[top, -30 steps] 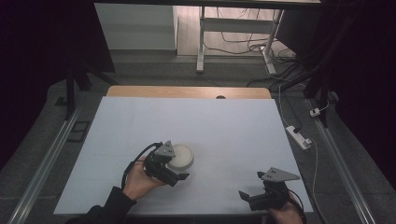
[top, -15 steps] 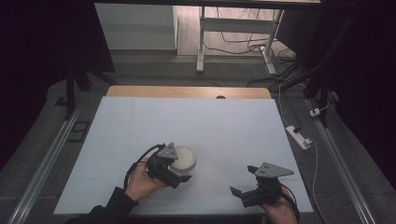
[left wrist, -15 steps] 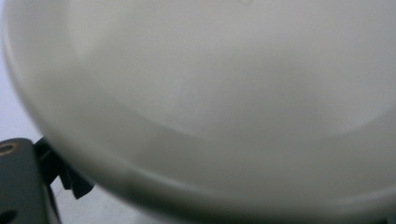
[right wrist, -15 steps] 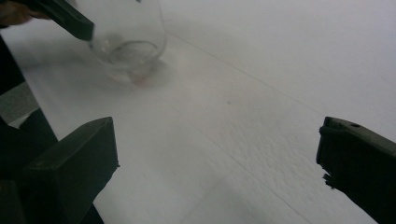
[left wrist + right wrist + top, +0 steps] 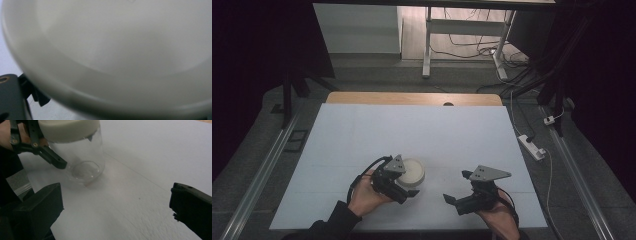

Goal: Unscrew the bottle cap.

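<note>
We are gripping the jar (image 5: 411,174) with the left gripper (image 5: 398,186), jaws closed on it, low centre of the bench (image 5: 412,130). Our right gripper (image 5: 453,201) has slid left toward it, jaws wide and empty, probably for the lid (image 5: 68,128).

jar (image 5: 411,172) on table (image 5: 362,135), left gripper (image 5: 404,192) beside it, right gripper (image 5: 452,200) nearby
</note>
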Available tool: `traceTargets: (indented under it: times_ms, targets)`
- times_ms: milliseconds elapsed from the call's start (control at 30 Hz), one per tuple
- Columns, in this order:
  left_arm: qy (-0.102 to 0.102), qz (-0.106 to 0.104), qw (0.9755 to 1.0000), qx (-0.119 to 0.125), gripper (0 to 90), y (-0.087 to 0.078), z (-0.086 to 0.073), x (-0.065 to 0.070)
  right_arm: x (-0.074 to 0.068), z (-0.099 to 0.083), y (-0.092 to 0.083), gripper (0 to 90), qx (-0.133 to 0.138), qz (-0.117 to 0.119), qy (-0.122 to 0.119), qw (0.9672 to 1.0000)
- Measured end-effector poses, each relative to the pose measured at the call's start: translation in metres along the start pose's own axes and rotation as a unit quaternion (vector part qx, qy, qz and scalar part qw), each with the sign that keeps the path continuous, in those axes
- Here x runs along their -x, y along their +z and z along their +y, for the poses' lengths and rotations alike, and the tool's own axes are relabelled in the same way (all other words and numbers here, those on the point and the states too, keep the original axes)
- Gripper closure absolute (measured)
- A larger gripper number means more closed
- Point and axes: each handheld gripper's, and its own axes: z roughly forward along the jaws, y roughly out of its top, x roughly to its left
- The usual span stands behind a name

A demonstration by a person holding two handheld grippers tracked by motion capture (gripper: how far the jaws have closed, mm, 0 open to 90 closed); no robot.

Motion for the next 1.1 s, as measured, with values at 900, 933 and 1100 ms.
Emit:
traceTargets:
  times_ms: [900, 933, 1100]
  targets:
    - [0.013, -0.026, 0.9996, 0.000, 7.4, 0.009, 0.009, 0.007, -0.026, 0.050, 0.055, 0.0, 0.008, 0.061, -0.048, 0.9969]
    - [0.013, -0.025, 0.9996, 0.000, 7.4, 0.009, 0.009, 0.007, -0.027, 0.052, 0.057, 0.0, 0.007, 0.062, -0.051, 0.9967]
    - [0.017, -0.028, 0.9994, 0.003, 7.4, 0.007, 0.010, 0.008, -0.030, 0.057, 0.065, 3.2, 0.005, 0.078, -0.065, 0.9948]
